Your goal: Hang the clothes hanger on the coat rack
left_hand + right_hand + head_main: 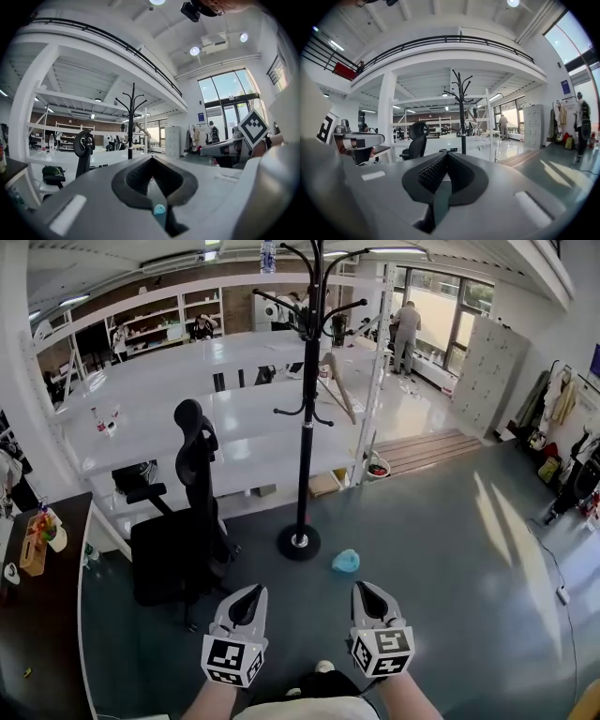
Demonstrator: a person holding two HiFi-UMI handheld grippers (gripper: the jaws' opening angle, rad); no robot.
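Coat rack (307, 409), ahead between both tongs: top hooks cut off by the head view's top edge. Its base is hidden behind right tongs (444, 154) in the right gripper view. Small light-blue thing (345, 562) on floor just ahead of right tongs, too small to tell what. Dark counter (37, 615), left of left tongs (251, 591), cut by left edge. Forearms (211, 701) cut at bottom edge.

The left gripper (251, 596) and right gripper (366, 594), on the near side of the coat rack (307, 399), are built alike: pale grey shells, black ribbed pads (431, 174) tapering to a point, and a white cube (232, 659) with black square markers. The person wears a pale top (305, 709).
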